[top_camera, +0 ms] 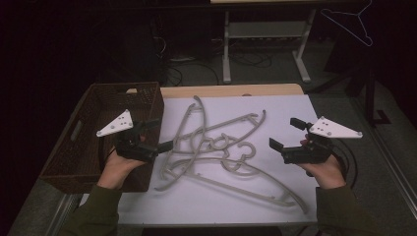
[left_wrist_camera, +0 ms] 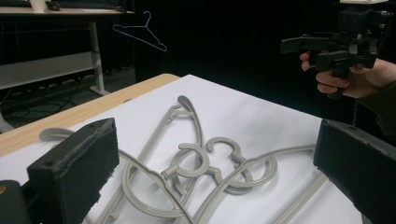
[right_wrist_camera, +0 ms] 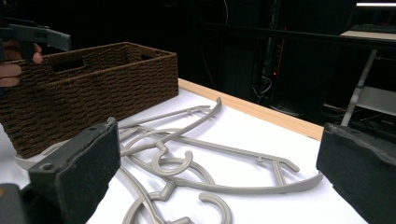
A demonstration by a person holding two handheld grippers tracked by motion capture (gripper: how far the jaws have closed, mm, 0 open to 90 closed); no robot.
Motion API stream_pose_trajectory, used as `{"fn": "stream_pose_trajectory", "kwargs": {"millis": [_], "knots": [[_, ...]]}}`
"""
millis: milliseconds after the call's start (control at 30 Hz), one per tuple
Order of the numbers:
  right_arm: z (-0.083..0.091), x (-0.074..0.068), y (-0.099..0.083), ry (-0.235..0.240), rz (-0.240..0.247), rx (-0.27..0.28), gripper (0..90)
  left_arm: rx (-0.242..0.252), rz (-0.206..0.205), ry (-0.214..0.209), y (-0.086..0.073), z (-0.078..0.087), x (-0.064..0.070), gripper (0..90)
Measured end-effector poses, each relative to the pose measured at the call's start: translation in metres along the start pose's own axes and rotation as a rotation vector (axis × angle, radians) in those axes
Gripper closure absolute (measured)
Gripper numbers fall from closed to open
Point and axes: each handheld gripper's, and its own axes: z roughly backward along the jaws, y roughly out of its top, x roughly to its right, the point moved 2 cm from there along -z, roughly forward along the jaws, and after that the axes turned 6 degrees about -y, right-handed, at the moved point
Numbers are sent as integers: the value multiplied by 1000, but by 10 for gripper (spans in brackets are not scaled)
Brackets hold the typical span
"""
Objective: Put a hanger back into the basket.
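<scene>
A tangle of grey plastic hangers (top_camera: 216, 147) lies at the centre of the white sheet (top_camera: 285, 110) that covers the table, their hooks interlocked near the middle of the pile and their arms fanning out toward twelve, three and five o'clock. The left gripper (top_camera: 156, 133) hovers at the nine o'clock edge of the pile, its jaws spread wide with nothing between them, one jaw tip close to the nearest hanger arm, though whether it touches cannot be told. In the left gripper view the same spread jaws frame the knotted hooks (left_wrist_camera: 205, 163), which lie on the sheet between and beyond them. The right gripper (top_camera: 287, 133) is held at three o'clock of the pile, apart from the hangers, and its jaws too are released and empty; the right gripper view shows them wide apart with the hangers (right_wrist_camera: 196, 158) on the sheet ahead. A dark brown woven basket (top_camera: 81, 147) sits at the table's nine o'clock side, just beside the left hand (top_camera: 115, 169), with the left gripper partly above its near corner. A thin wire hanger (top_camera: 351, 24) hangs in the dark background at about one o'clock, well apart from the table.
</scene>
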Motion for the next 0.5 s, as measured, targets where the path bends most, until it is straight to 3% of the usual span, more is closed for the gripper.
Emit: {"fn": "stream_pose_trajectory", "kwargs": {"millis": [233, 500], "knots": [[1, 1, -1, -11, -2, -11, 0, -14, 0, 2, 1, -2, 1, 0], [7, 4, -13, -40, -3, -56, 0, -62, -4, 22, 6, -12, 6, 0]]}}
